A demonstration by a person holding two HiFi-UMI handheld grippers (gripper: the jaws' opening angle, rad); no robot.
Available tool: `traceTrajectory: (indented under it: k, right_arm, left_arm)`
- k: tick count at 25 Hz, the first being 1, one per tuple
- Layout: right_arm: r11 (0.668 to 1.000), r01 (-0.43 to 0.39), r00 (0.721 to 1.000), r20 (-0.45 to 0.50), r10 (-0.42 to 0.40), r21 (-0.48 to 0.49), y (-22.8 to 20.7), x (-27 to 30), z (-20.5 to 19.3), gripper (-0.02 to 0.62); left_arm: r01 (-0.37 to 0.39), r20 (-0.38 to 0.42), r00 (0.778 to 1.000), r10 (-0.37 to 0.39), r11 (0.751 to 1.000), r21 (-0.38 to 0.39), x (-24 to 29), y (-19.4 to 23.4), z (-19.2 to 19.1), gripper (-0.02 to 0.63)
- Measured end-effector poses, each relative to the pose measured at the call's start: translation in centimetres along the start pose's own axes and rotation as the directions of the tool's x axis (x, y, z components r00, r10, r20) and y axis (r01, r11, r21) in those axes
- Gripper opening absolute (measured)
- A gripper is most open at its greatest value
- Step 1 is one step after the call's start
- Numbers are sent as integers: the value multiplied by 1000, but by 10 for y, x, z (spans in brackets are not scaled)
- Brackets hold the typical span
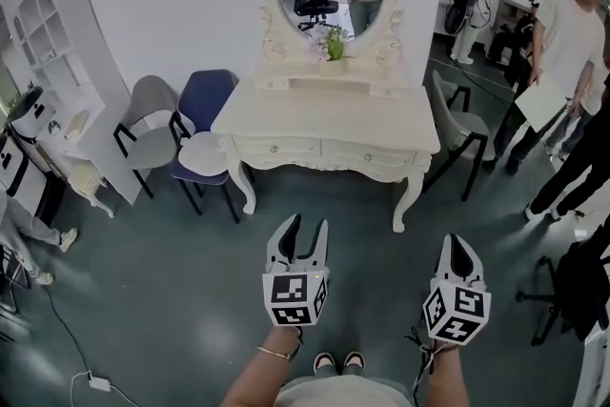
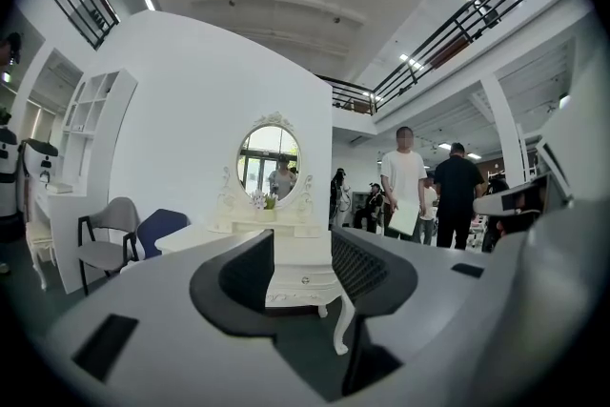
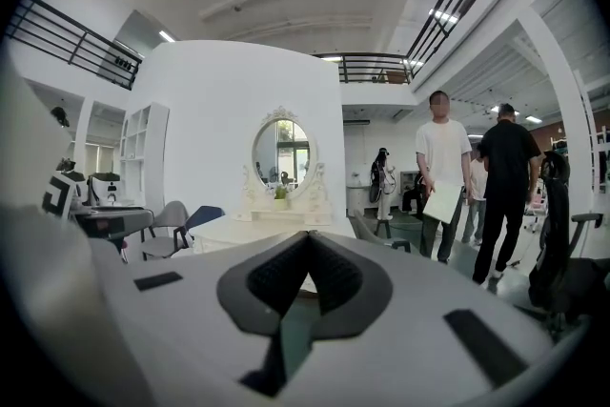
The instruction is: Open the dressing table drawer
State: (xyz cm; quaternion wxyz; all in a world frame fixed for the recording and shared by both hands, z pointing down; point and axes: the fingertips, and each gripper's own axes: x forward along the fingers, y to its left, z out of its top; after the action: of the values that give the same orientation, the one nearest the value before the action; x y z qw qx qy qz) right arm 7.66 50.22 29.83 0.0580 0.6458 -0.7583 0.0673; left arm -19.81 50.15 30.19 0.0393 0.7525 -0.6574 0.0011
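Table [image 1: 329,114] stands ahead, well apart from both grippers. Drawers [image 1: 277,148] are shut, fronts toward the person, long axis left-right. Left gripper [image 1: 307,226] jaws are apart and empty; right gripper [image 1: 461,248] jaws are together.

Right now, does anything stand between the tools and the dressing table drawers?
Nothing visible. Only bare floor lies between the left tool, the right tool and the drawers; chairs stand off to the sides.
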Motion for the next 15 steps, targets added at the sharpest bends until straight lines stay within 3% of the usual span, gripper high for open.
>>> traceTrajectory:
  k: [15]
  right_arm:
    - [998, 53, 998, -47, -52, 31, -19, 32, -16, 8]
  left_arm:
    - [1, -32, 999, -1, 1000, -20, 41, 15, -13, 187]
